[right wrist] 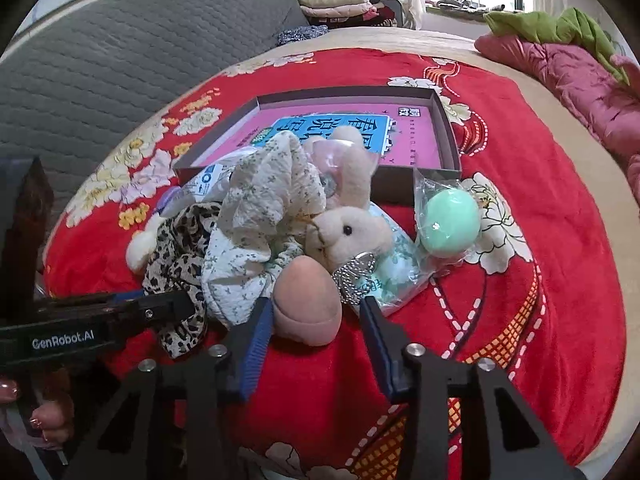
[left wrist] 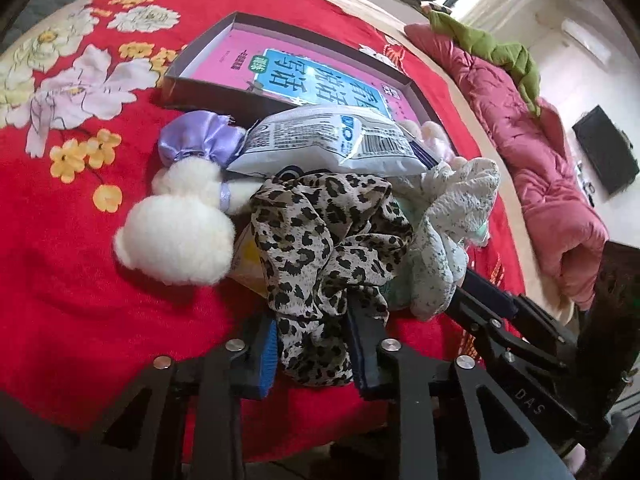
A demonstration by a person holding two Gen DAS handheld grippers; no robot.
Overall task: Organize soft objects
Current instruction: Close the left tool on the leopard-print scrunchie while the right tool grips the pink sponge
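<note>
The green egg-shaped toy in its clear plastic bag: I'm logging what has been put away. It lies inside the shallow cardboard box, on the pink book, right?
Not inside. The green egg-shaped toy in its clear plastic bag lies on the red floral blanket, just outside the near right corner of the shallow cardboard box, not on the pink book. The right wrist view shows it.

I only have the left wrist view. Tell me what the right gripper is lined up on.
Observer: The right gripper has its jaws open, one on either side of a pink plush foot.
Operator: Say whose foot it is.
Observer: It seems to belong to a beige plush rabbit lying on the pile, face towards the camera.
Operator: Report anything right of the pile.
Observer: A mint green egg in a clear bag lies on the red bedspread, just in front of the box.
</note>
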